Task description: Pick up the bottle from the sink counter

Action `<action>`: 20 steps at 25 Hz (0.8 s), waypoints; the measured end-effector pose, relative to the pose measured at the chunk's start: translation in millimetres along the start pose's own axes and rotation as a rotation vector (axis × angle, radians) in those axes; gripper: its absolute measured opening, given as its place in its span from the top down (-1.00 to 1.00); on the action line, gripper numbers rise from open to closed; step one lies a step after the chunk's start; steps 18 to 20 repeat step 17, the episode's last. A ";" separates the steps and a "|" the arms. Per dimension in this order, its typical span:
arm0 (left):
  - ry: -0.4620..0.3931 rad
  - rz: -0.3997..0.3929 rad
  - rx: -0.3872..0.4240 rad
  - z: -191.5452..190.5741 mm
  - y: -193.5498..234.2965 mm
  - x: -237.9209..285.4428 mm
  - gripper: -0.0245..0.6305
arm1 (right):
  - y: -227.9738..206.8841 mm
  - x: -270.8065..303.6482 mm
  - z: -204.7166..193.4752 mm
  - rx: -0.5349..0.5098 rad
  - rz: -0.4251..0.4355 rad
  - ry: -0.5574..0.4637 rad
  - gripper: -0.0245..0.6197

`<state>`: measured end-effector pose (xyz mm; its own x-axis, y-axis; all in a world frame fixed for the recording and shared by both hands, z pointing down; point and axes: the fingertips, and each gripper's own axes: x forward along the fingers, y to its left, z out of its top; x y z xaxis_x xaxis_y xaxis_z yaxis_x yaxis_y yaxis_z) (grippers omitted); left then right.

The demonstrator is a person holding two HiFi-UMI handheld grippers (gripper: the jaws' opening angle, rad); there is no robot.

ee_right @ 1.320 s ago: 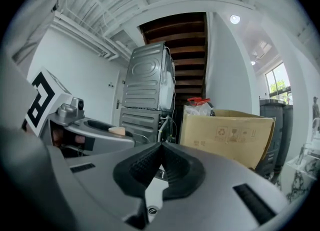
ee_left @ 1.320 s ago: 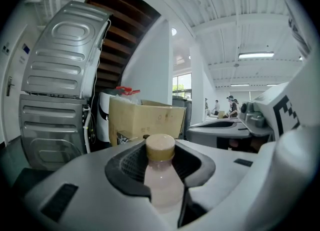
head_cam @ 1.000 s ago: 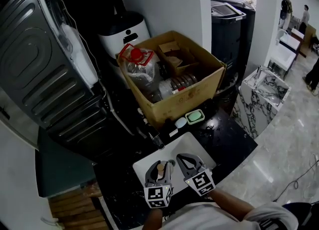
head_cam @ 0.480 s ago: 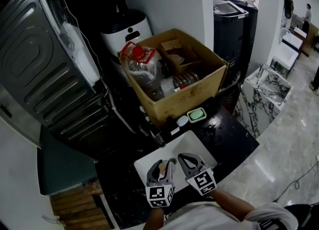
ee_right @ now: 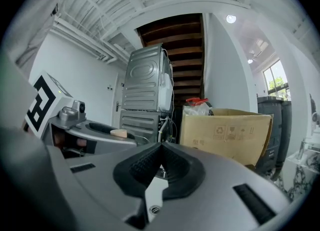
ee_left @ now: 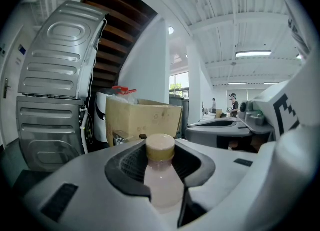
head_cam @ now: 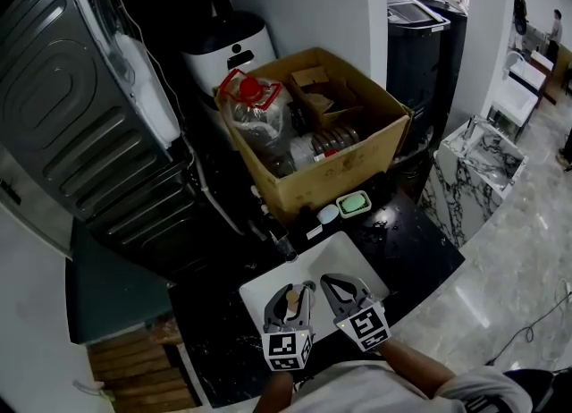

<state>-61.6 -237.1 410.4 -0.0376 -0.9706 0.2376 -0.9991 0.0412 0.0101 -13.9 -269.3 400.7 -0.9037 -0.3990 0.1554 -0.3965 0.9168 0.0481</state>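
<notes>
Gripping pale bottle [ee_left: 161,187], left claw [ee_left: 162,162] hides its lower body; right claw [ee_right: 159,151] closed, empty

Cardboard box [head_cam: 344,174] a little higher and rightward in frame, head view drifted

The left gripper [head_cam: 290,295] and right gripper [head_cam: 343,288] each have a smooth grey moulded shell with curved jaws lined with black ribbed pads [ee_right: 142,167]. Each carries a marker cube [head_cam: 287,349] faced with black-and-white square markers. A round screw head [ee_right: 153,208] sits in the right gripper's centre seam; the person wears a light-coloured top [head_cam: 357,389].
</notes>
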 end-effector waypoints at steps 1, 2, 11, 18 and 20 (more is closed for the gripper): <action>0.000 0.000 0.000 0.0 -0.1 -0.3 0.51 | 0.3 0.0 0.6 0.005 0.001 -0.002 0.90; 0.001 -0.001 0.000 0.0 -0.1 -0.2 0.51 | 0.5 0.0 1.6 0.013 0.001 -0.005 0.90; 0.000 -0.007 0.008 0.7 -1.1 1.5 0.51 | 1.7 0.9 2.2 -0.009 0.003 -0.006 0.90; -0.003 -0.012 0.007 1.9 -1.1 0.2 0.51 | 3.6 1.3 5.6 0.025 -0.003 -0.015 0.90; -0.003 -0.012 0.007 1.9 -1.1 0.2 0.51 | 3.6 1.3 5.6 0.025 -0.003 -0.015 0.90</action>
